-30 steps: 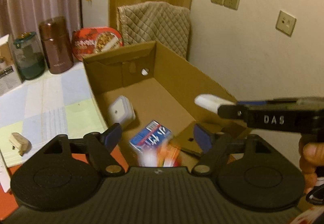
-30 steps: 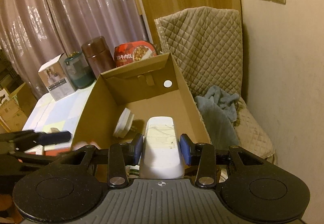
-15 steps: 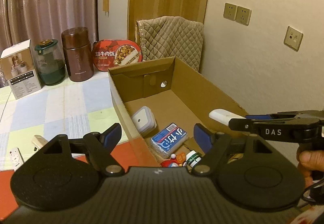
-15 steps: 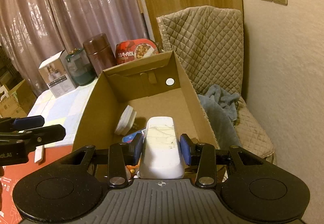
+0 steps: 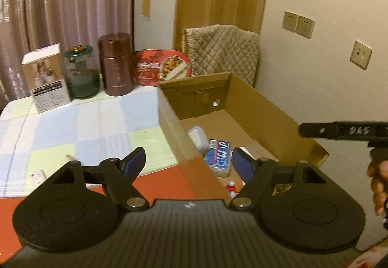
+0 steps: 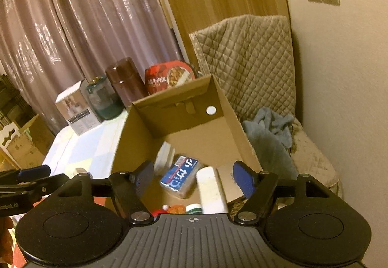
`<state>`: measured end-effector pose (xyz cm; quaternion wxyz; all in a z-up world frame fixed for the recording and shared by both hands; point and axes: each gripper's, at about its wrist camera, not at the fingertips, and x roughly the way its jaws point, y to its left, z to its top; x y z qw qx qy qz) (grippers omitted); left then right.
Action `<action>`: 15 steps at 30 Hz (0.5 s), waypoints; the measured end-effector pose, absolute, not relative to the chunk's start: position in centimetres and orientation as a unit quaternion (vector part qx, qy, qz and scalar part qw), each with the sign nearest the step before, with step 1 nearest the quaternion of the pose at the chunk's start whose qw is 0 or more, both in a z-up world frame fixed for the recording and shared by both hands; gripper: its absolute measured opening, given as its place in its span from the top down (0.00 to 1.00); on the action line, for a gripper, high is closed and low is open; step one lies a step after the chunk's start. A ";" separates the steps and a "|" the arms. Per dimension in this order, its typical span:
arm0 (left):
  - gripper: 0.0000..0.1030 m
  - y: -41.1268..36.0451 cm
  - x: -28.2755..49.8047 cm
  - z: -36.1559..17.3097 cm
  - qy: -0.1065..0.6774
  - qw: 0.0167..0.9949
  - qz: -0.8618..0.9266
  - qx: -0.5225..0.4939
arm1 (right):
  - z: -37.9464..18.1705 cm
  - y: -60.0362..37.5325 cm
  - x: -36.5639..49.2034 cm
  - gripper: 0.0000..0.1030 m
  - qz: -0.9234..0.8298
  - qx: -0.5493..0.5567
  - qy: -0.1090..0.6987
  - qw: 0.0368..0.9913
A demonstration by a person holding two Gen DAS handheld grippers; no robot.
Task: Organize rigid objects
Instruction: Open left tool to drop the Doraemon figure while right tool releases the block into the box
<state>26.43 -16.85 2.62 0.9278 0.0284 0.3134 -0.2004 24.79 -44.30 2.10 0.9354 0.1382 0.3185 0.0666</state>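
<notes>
2 grippers work over one cardboard box (image 6: pixel 135 137) that sits at the right end of a table under a checked tablecloth (image 5: pixel 72 127). at the far left of the table's back edge stands a white carton (image 5: pixel 44 74), then a green-lidded glass jar (image 5: pixel 81 74), a brown canister (image 5: pixel 116 64) and a red food tray (image 5: pixel 162 68) leaning behind the box. near the cloth's front edge lie 2 small pale items, too blurred to name.

the left gripper (image 5: pixel 188 161) hangs over the box's near left wall with its jaws spread wide and nothing between its blue pads. the box wall runs up between them.

inside the box, a clear lidded container (image 6: pixel 165 156) lies against the left wall, a blue packet with white lettering (image 6: pixel 180 175) lies beside it, and small red and green-capped items sit at the near end.

the right gripper (image 6: pixel 194 178) has just been opening its jaws, and the pads now stand clear of the white oblong object (image 6: pixel 211 191) that lies between them, not pressed by either. that object rests in the near part of the box, just right of the blue packet, its long axis running from the camera toward the box's far wall, rounded end pointing away.

to the right of the box, a quilted chair (image 6: pixel 249 59) holds a grey-blue towel (image 6: pixel 269 132).
</notes>
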 end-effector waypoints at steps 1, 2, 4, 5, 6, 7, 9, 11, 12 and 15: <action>0.28 -16.3 26.3 2.8 0.313 0.929 -0.196 0.028 | 2.6 -44.1 24.6 0.33 0.067 0.136 0.315 0.937; 0.28 -15.8 26.1 3.0 0.312 0.930 -0.192 0.027 | 3.1 -43.8 24.3 0.33 0.069 0.135 0.311 0.938; 0.28 -14.6 25.6 3.4 0.310 0.933 -0.183 0.025 | 3.9 -43.1 23.9 0.32 0.076 0.133 0.305 0.940; 0.28 -13.9 25.4 3.7 0.309 0.934 -0.177 0.024 | 4.4 -42.7 23.7 0.32 0.079 0.132 0.302 0.941; 0.28 -13.3 25.1 3.9 0.308 0.935 -0.173 0.023 | 4.9 -42.2 23.5 0.32 0.083 0.129 0.298 0.942; 0.28 -12.6 24.9 4.1 0.306 0.937 -0.168 0.022 | 5.3 -41.7 23.2 0.32 0.088 0.127 0.295 0.943; 0.28 -11.2 24.4 4.6 0.303 0.940 -0.156 0.021 | 6.1 -40.7 22.9 0.32 0.096 0.123 0.289 0.944; 0.28 -9.7 23.8 5.1 0.299 0.943 -0.145 0.020 | 6.8 -39.6 22.5 0.32 0.105 0.120 0.284 0.945; 0.27 -8.7 23.5 5.4 0.297 0.945 -0.138 0.020 | 7.2 -38.9 22.4 0.32 0.110 0.118 0.282 0.946; 0.27 -6.0 22.7 6.1 0.292 0.949 -0.116 0.020 | 7.9 -37.0 21.9 0.31 0.124 0.111 0.277 0.946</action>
